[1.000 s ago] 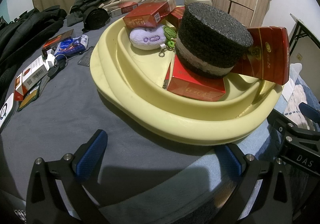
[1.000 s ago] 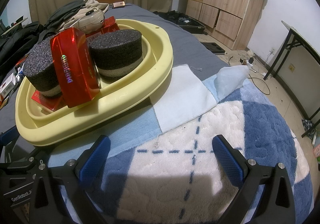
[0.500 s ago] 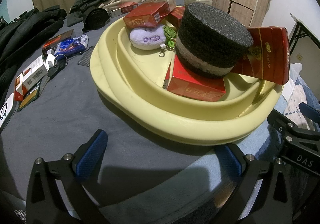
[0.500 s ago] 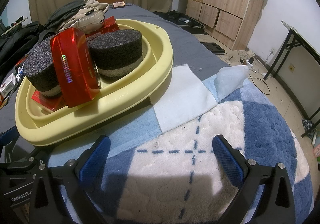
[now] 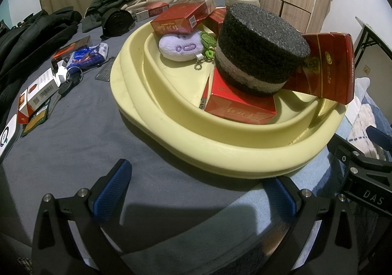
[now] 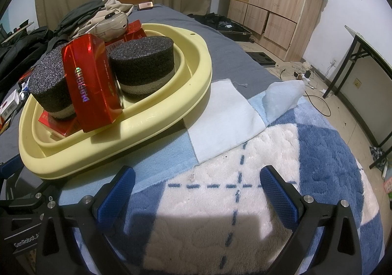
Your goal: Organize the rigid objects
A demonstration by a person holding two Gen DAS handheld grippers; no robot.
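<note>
A yellow basin on the bed holds a black foam cylinder on a red box, a tilted red box, a purple plush and another red box. My left gripper is open and empty, just short of the basin's near rim. In the right wrist view the basin shows two foam cylinders and an upright red box. My right gripper is open and empty over the blue and white blanket.
Loose boxes and packets, keys and a blue pouch lie on the grey sheet left of the basin. Dark clothes pile at the far left. The bed's edge, a floor with cables and a table lie right.
</note>
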